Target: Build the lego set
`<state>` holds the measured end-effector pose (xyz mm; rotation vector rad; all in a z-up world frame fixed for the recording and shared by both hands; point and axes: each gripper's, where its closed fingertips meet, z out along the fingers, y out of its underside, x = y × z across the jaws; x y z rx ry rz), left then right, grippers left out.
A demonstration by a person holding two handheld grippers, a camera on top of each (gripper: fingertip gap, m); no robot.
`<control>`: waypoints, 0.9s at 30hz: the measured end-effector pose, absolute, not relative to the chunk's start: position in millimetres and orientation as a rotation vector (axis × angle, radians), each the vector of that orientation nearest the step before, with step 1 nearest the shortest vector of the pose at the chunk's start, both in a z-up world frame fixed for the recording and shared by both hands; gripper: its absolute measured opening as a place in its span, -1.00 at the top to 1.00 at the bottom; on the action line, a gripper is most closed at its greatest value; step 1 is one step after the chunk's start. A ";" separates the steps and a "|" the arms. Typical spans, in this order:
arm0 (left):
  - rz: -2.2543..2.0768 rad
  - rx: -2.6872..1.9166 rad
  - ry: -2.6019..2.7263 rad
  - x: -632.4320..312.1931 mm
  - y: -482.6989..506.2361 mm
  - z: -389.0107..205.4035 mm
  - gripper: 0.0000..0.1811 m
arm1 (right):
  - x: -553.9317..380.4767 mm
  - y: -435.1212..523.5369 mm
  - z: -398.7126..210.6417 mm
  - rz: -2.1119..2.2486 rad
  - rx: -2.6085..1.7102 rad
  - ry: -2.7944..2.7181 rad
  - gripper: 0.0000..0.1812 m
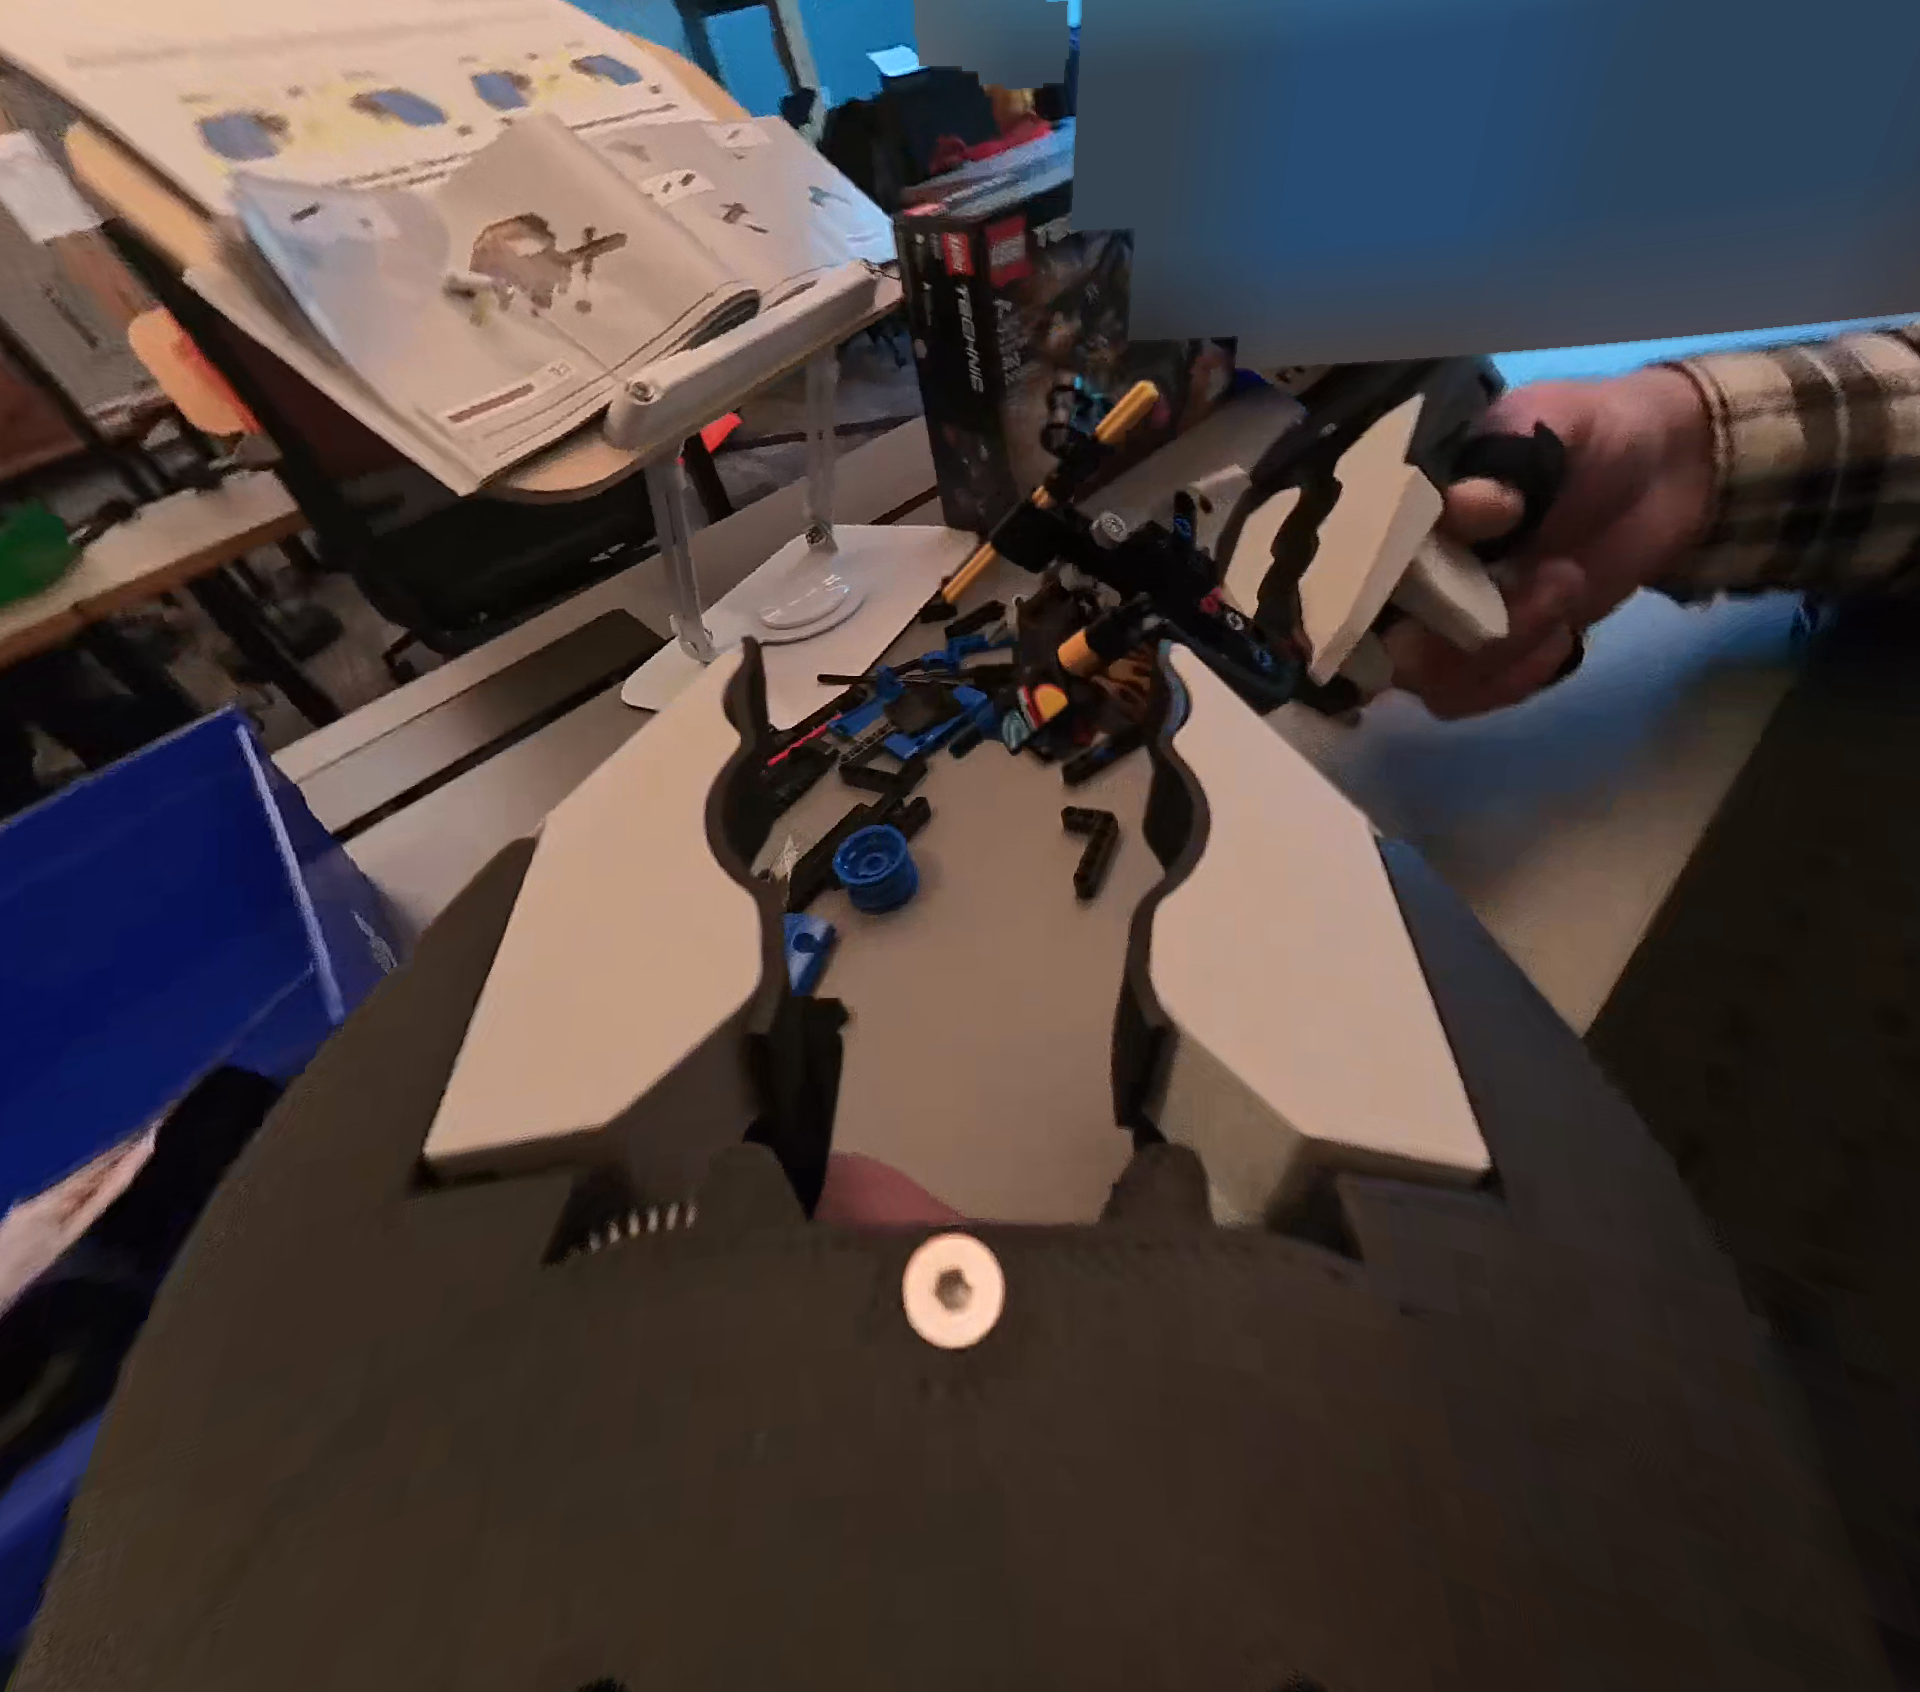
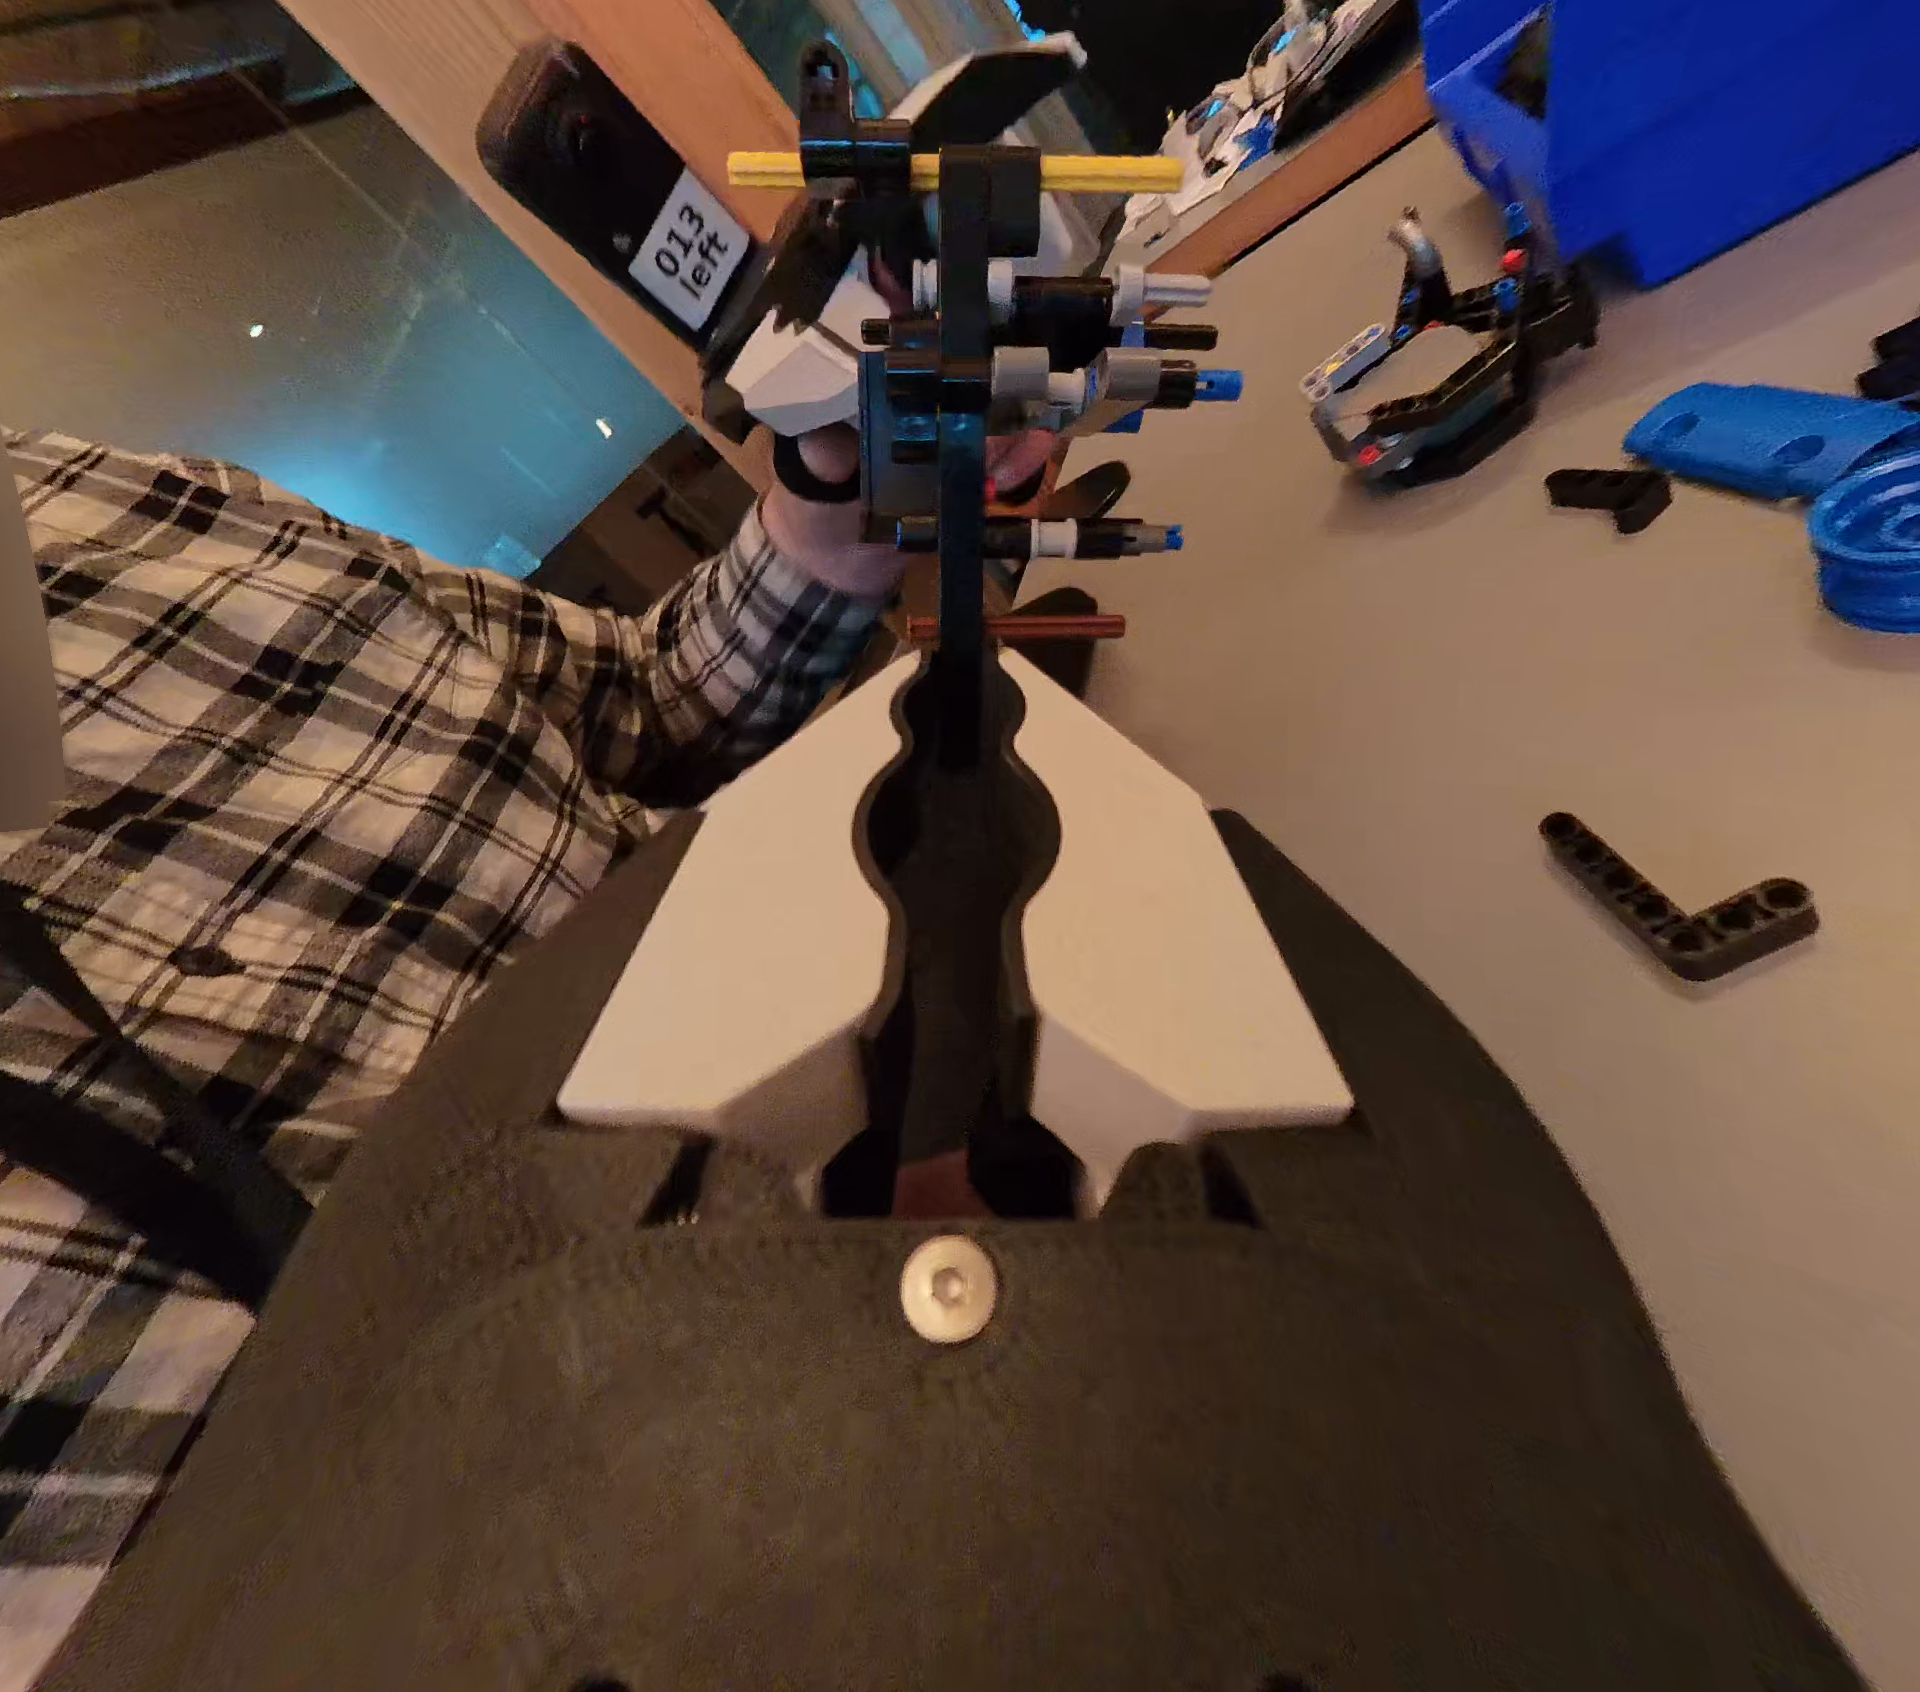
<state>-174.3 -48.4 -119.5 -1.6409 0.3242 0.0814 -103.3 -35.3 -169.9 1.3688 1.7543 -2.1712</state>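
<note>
My right gripper (image 2: 961, 686) is shut on a black Lego assembly (image 2: 961, 354) with a yellow axle (image 2: 1101, 172) and several grey, white and blue pins. It holds the assembly in the air, and both show in the left wrist view (image 1: 1288, 645), above the far side of a pile of loose blue and black parts (image 1: 935, 717). My left gripper (image 1: 961, 676) is open and empty, with its fingers wide apart, above the grey table (image 1: 987, 1019) in front of that pile. A blue wheel (image 1: 876, 868) and a black L-shaped beam (image 1: 1091, 847) lie between its fingers.
An open instruction booklet (image 1: 520, 271) rests on a stand at the back left, with a dark Lego box (image 1: 997, 375) beside it. A blue bin (image 1: 156, 915) stands at the left. A second black sub-assembly (image 2: 1455, 364) and an L-beam (image 2: 1673, 910) lie on the table.
</note>
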 end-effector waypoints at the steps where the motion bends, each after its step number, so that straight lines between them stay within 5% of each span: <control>1: 0.085 -1.652 0.370 -172.7 -50.4 -120.6 0.21 | -102.1 -37.2 -171.4 -2.156 1.359 1.765 0.95; 11: 0.040 -1.769 0.730 -149.4 -64.5 -152.8 0.05 | -92.5 -57.6 -185.6 -2.013 1.278 1.824 0.95; 20: -0.085 -1.768 0.810 -126.1 -65.9 -173.6 0.64 | -89.7 -48.9 -194.4 -1.950 1.317 1.818 0.96; 23: -0.085 -1.776 0.800 -128.5 -65.8 -175.1 0.50 | -87.3 -50.6 -194.3 -1.941 1.296 1.831 0.96; 27: -0.055 -1.813 0.835 -136.8 -65.0 -176.1 0.03 | -82.2 -55.7 -196.4 -1.905 1.259 1.854 0.96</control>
